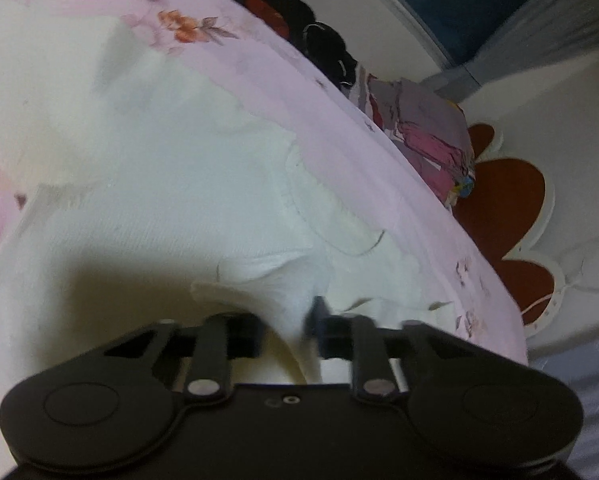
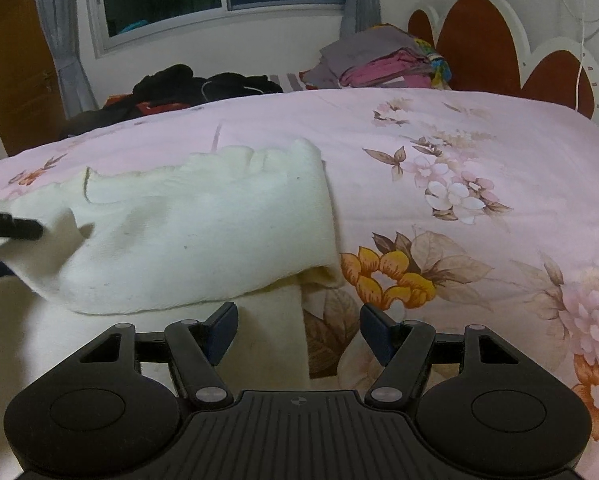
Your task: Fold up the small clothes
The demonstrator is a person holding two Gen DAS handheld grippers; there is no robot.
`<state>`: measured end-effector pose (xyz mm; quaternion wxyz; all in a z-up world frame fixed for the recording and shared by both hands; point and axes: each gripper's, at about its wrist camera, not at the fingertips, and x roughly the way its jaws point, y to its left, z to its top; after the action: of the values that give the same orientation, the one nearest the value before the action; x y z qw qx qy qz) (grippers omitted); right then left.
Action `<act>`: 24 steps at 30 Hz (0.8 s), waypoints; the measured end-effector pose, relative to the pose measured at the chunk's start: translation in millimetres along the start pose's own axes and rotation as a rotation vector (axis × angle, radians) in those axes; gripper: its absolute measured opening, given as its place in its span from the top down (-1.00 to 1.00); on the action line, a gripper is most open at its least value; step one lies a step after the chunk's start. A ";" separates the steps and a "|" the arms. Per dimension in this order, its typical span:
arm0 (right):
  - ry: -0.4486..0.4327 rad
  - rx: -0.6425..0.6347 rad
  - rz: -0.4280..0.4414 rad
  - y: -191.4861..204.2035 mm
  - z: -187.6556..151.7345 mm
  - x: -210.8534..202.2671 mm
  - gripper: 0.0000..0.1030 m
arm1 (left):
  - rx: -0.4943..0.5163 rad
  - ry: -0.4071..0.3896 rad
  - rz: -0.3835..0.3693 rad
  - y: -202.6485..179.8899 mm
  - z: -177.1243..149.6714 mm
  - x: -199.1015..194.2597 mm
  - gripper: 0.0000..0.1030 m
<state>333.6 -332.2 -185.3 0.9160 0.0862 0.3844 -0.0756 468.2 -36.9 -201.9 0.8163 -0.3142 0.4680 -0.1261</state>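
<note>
Status: folding in progress. The cream garment (image 2: 203, 236) lies on the floral bedspread (image 2: 479, 152), toward the near left part of the bed as the right wrist view shows it. 1 layer is already turned over onto the lower layer, and its rounded fold edge faces the middle of the bed.

Left gripper (image 1: 287, 328): jaws drawn together on a raised ridge of the garment's cloth, which stands up between the fingers. The left wrist view is blurred, so the grip depth cannot be judged. In the right wrist view this gripper enters at the left edge, touching the garment's left end.

Right gripper (image 2: 299, 332): jaws apart, holding nothing, positioned over the garment's near right corner where cloth meets bedspread.

Remaining work, as a judgement: at least 1 further fold, then squaring of the edges. A stack of folded clothes (image 2: 379, 64) rests at the far edge near the headboard (image 2: 475, 40); dark clothing (image 2: 203, 84) lies heaped at the far left edge.
</note>
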 end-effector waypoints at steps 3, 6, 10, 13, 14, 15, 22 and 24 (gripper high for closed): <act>-0.001 0.001 -0.001 -0.5 2.7 2.6 -0.31 | 0.038 -0.033 -0.021 -4.3 1.3 -8.5 0.93; -0.007 0.000 -0.005 -1.9 4.6 3.1 -0.31 | 0.101 -0.091 -0.036 -12.3 4.4 -23.5 0.93; 0.001 0.005 -0.001 -2.2 6.1 8.1 -0.31 | 0.168 -0.162 -0.052 -22.4 19.4 -43.0 0.93; 0.002 0.019 -0.004 -1.4 9.1 15.4 -0.23 | 0.215 -0.200 -0.040 -23.8 26.1 -55.7 0.93; 0.002 0.021 -0.001 -0.6 10.7 18.0 -0.10 | 0.233 -0.210 -0.027 -23.1 26.6 -57.6 0.93; 0.003 0.023 0.001 -0.1 13.0 21.2 0.10 | 0.240 -0.209 -0.020 -18.9 25.6 -59.3 0.93; 0.003 0.040 0.026 2.8 28.0 38.3 0.76 | 0.245 -0.181 0.075 8.5 17.1 -43.5 0.93; -0.001 0.049 0.022 -1.9 26.0 36.3 0.78 | 0.257 -0.178 0.101 15.1 13.0 -39.8 0.93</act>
<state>376.3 -342.3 -193.6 0.9146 0.1126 0.3810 -0.0749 456.7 -0.2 -179.4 0.8933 -0.1931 0.3892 -0.1154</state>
